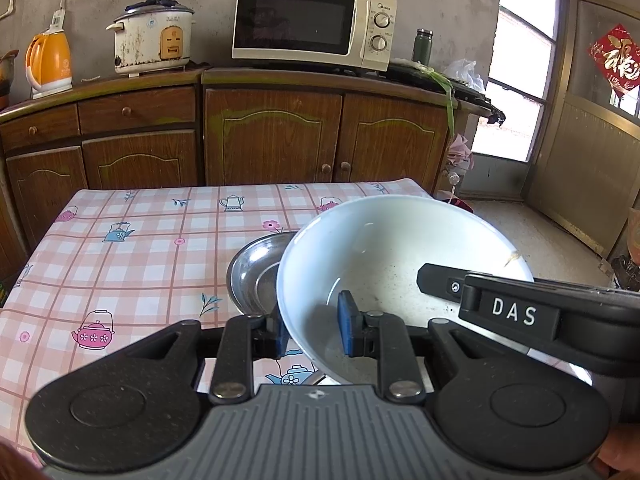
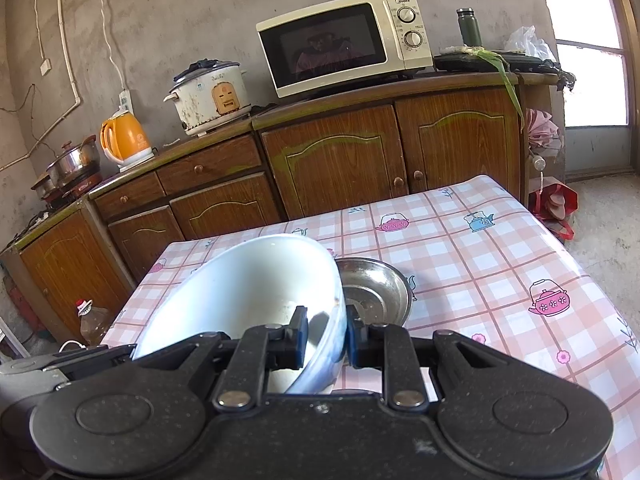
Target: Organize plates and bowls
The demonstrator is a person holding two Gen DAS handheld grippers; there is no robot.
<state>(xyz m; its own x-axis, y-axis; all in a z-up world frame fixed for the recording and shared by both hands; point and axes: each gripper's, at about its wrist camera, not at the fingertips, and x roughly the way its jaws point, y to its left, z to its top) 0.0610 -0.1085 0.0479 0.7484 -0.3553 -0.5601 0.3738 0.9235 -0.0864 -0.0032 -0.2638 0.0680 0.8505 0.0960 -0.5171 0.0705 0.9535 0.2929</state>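
Both grippers, left [image 1: 311, 330] and right [image 2: 327, 338], jaws closed on white bowl [image 1: 384, 248] rim, opposite sides, bowl tilted above table [image 1: 132, 256], steel dish [image 1: 256, 276] just behind

A table [image 1: 132, 248] wears a pink checked cloth printed with teapots and flowers. Beyond its far edge runs a row of brown wooden cabinets [image 1: 276, 136] against a grey wall. On the cabinet top stand a cream microwave [image 1: 314, 24], a worn white rice cooker [image 1: 154, 40] and an orange kettle [image 1: 49, 65]. A dark green flask [image 1: 422, 46] stands right of the microwave, with a clear plastic bag [image 1: 464, 74] near it and a green leaf [image 1: 448, 92] drooping over the edge. A steel pot [image 2: 74, 160] sits at the cabinets' far left. A window [image 1: 524, 60] and a red paper hanging [image 1: 616, 60] are past the table's right edge; a plastic bottle [image 2: 92, 320] stands on the floor off its left corner.
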